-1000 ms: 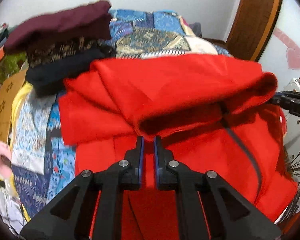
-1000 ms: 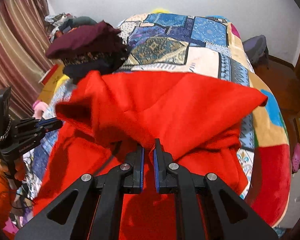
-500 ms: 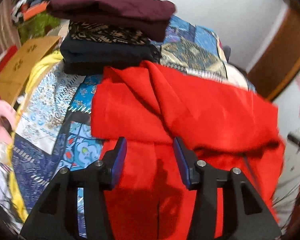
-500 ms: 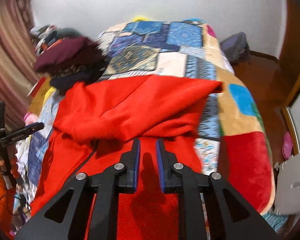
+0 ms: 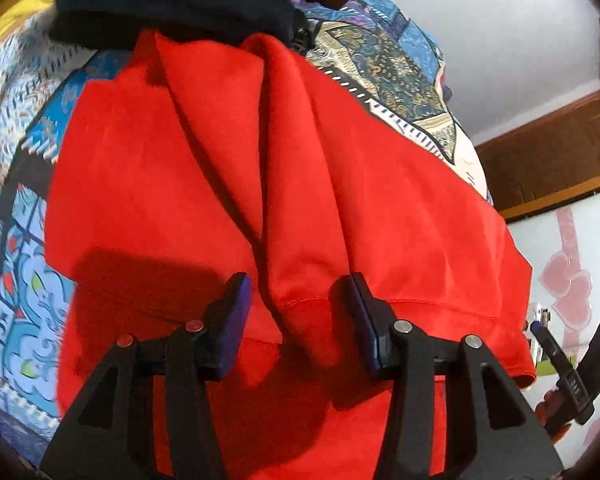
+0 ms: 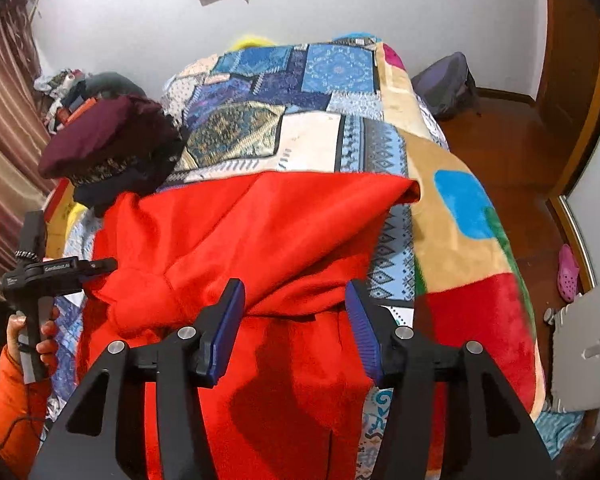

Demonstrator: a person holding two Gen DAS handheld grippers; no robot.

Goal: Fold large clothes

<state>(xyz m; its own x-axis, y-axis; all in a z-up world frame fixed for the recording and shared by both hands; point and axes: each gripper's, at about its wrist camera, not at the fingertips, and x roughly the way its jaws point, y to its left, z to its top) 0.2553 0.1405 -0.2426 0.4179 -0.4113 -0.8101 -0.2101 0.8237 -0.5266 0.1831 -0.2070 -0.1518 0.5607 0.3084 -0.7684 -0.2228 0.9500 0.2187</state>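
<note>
Patchwork bedspread carries the red garment, folded over itself. Left gripper: fingers apart, a fabric ridge between them, unpinched. Right gripper: jaws opening, the folded edge just beyond its fingertips.

Patchwork-covered bed under a red garment (half-folded) beside stacked dark clothes.

Matt fleecy red garment on plush patterned blanket; glossy wooden floor.
</note>
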